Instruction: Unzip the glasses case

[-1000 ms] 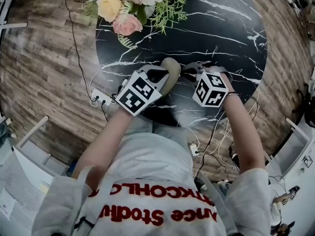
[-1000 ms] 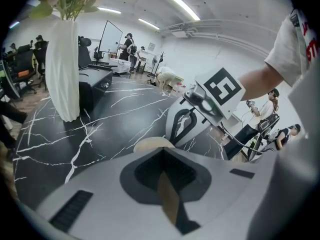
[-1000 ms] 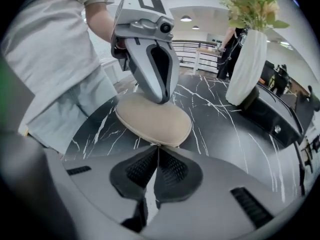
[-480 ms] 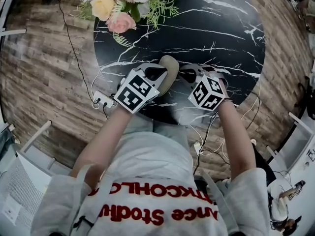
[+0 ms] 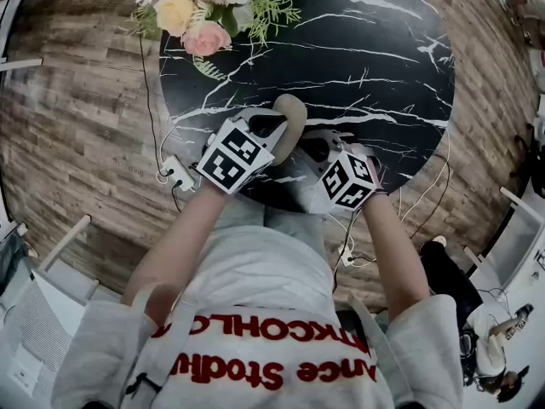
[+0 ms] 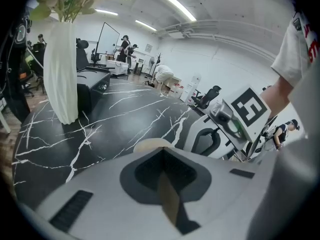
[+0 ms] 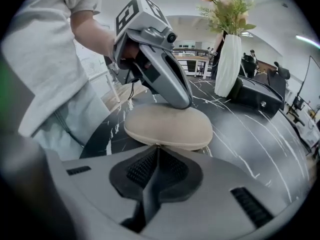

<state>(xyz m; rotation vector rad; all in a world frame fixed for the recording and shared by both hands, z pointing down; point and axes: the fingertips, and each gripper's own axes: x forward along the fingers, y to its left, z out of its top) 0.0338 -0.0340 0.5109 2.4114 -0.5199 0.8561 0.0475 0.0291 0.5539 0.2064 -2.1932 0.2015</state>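
Beige glasses case [image 7: 167, 126]; black table [image 5: 375, 75], white veining; white ribbed vase [image 6: 60, 74]; brown wood-grain floor [image 5: 77, 126]; pink, yellow flowers [image 5: 204, 15].

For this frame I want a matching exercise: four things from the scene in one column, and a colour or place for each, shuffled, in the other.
Things:
1. glasses case
2. vase
3. power strip
4. table

Descriptions:
A. black with white veins
B. on the wood floor, beside the table
C. beige, lying on the table
D. white, holding flowers

Pairs: 1-C; 2-D; 3-B; 4-A.
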